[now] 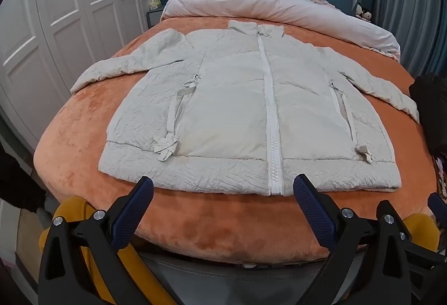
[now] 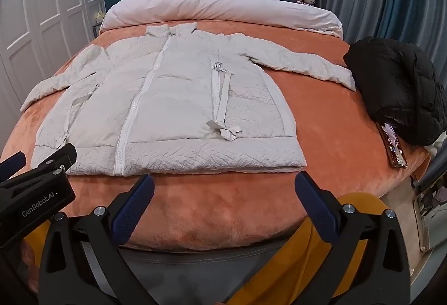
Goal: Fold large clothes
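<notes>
Bed [image 1: 92, 162] was covered by an orange plush blanket [image 2: 195, 204] that ran to the foot edge and draped over it. A pale puffer jacket [image 1: 232, 115] lay flat on the blanket, front up, zipped, collar toward the headboard, both sleeves spread toward the side edges, hem near the foot edge. A pinkish duvet [image 2: 223, 8] was bunched across the head end. A black jacket [image 2: 402, 87] sat heaped at the right edge, with a phone [image 2: 394, 146] beside it near the right foot corner.
</notes>
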`<state>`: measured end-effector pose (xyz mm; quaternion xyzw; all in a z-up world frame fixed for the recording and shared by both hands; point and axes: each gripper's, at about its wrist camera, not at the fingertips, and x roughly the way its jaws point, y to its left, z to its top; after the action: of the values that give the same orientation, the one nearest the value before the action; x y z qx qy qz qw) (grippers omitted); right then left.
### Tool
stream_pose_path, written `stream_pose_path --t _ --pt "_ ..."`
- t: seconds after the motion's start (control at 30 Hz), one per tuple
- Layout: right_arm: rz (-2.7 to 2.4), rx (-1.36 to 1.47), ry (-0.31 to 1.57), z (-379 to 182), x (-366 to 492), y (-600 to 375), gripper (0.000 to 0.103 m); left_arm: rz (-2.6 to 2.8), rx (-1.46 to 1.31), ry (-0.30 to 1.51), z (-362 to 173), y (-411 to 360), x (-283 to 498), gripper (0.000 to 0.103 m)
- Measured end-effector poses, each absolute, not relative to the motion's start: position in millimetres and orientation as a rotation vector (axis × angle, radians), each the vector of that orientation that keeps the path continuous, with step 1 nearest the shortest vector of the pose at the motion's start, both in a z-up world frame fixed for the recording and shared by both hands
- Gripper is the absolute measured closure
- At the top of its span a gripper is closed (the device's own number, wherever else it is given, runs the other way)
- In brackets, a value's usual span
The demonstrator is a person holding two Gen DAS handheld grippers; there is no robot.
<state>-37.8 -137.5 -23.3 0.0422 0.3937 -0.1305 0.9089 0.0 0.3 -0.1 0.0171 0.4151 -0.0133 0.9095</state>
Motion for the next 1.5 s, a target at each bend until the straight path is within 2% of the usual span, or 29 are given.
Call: stream_pose_path --t 1.5 --pt "-0.276 0.092 0.823 -26 -36 -137 0.005 -0.022 0.063 0.855 -7 2 -2 0.005"
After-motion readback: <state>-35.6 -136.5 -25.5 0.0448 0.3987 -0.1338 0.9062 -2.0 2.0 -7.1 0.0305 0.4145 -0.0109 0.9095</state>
